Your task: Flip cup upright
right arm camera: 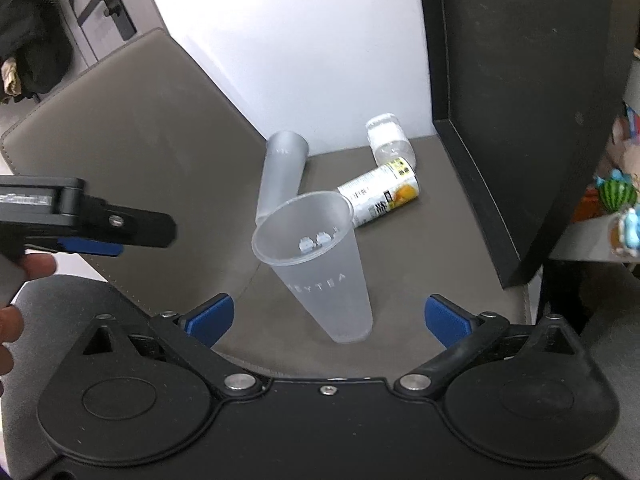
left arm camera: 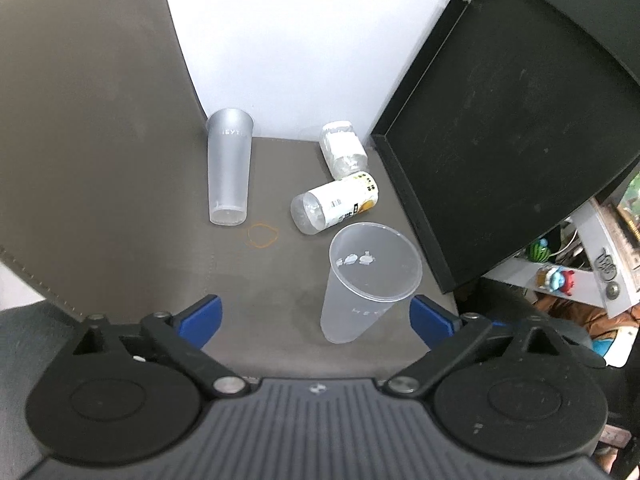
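A frosted plastic cup (left arm camera: 362,280) stands upright on the grey seat, mouth up, with drops inside; it also shows in the right wrist view (right arm camera: 324,268). A second frosted cup (left arm camera: 229,168) stands further back, also seen in the right wrist view (right arm camera: 280,172). My left gripper (left arm camera: 316,316) is open, jaws wide, just in front of the near cup. My right gripper (right arm camera: 328,320) is open with the near cup's base between its blue pads, not touching. The left gripper appears from the side in the right wrist view (right arm camera: 104,236).
Two plastic bottles lie on the seat: a labelled one (left arm camera: 334,206) and a clear one (left arm camera: 343,148). An orange rubber band (left arm camera: 262,235) lies near the far cup. A black tray (left arm camera: 500,128) leans at the right. The seat back (left arm camera: 88,120) rises at the left.
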Demonstrator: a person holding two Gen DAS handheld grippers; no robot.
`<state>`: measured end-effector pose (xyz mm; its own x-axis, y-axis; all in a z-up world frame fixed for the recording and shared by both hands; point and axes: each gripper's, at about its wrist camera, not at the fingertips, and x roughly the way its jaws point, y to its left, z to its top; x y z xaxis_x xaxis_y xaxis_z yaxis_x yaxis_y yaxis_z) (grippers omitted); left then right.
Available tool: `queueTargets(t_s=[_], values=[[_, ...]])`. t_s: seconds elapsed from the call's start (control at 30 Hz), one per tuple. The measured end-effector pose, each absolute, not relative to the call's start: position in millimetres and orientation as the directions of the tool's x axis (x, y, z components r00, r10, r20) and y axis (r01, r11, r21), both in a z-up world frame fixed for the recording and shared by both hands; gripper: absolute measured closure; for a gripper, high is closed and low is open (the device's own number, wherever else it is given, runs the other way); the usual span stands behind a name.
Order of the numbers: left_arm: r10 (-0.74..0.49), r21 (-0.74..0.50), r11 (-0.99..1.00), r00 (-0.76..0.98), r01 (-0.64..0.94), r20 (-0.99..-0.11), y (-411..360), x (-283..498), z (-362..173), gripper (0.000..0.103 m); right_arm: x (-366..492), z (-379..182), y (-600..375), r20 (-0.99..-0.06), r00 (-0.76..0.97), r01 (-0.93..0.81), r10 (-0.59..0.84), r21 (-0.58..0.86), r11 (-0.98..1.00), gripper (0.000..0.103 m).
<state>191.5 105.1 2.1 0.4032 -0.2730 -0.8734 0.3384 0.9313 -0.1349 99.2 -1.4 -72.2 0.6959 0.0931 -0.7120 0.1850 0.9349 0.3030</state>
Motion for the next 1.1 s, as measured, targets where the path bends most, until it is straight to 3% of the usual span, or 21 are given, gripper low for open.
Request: queueTargets(t_s=[0.6,1.1], values=[[-0.258,-0.106,0.944,0.499,0.313,-0.827,130.7,137.6,24.8,0.0,61.3,-37.3,0.8,-0.73,0.679,0.192,0.077,0.277,0.941,0.0],[-0.296,-0.098,0.921,0.514,0.377,-0.805,138.6,93.1,47.3,0.0,31.6,-2.3,3.1,-0.689,0.721,0.14,0.078,0.255,0.957,0.0]])
